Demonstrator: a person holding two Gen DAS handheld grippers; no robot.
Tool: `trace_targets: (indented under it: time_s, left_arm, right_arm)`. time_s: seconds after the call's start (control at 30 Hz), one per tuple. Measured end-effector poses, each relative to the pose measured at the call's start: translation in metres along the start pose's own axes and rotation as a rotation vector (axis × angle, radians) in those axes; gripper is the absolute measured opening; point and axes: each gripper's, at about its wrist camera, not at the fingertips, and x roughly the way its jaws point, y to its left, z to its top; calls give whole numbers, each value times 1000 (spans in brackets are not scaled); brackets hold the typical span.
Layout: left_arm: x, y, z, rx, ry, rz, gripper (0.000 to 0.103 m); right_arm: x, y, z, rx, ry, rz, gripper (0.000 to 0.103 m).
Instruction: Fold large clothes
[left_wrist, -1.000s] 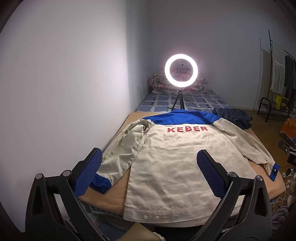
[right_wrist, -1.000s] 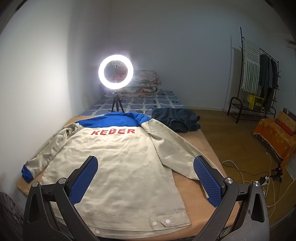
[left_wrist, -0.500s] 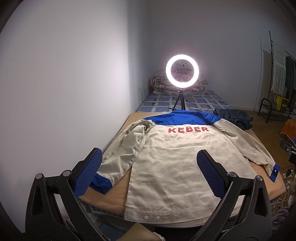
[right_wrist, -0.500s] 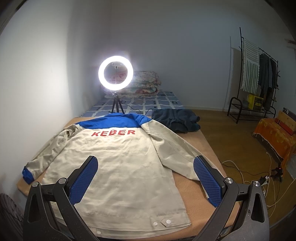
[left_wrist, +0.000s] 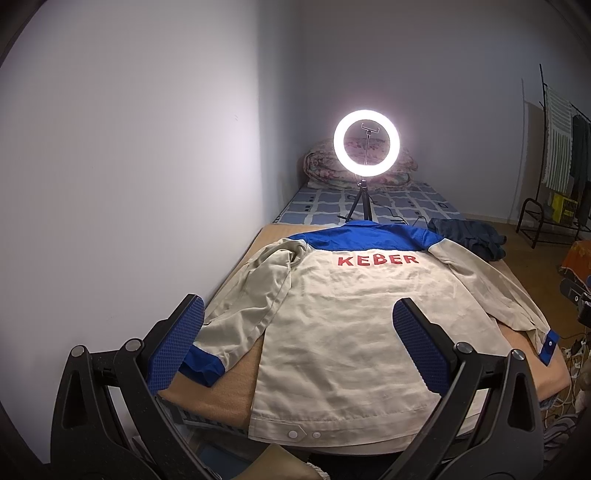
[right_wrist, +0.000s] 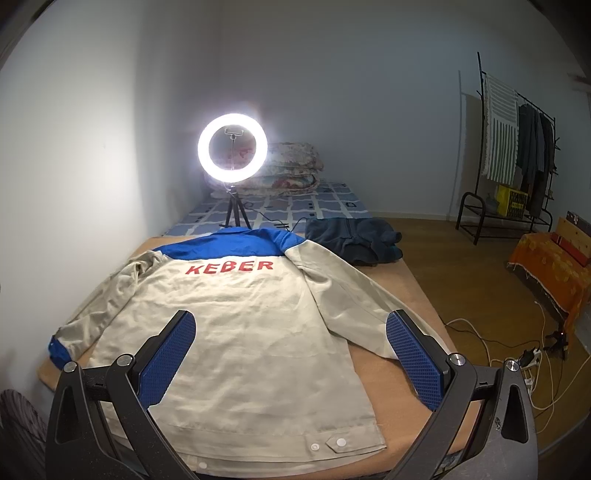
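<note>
Little changed over the last sec: both views drifted a touch, nothing grasped, so folding hasn't begun. Left gripper (left_wrist: 295, 343) and right gripper (right_wrist: 291, 354) hang released w/ jaws wide, above the hem. Jacket (right_wrist: 240, 325), beige w/ blue yoke and red KEBER lettering, lies back-up, sleeves spread, flat on the bed (right_wrist: 399, 291).

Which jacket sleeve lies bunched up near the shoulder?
The wall-side sleeve of the jacket: it is creased below the blue yoke, while the room-side sleeve runs out smooth.
</note>
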Motion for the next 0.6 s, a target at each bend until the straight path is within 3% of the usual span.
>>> trace_targets:
  time_s: [0.6]
  left_arm:
    - [2,5,0,-2,-4,2,103]
  right_arm:
    - [1,3,-1,-5,-1,4,103]
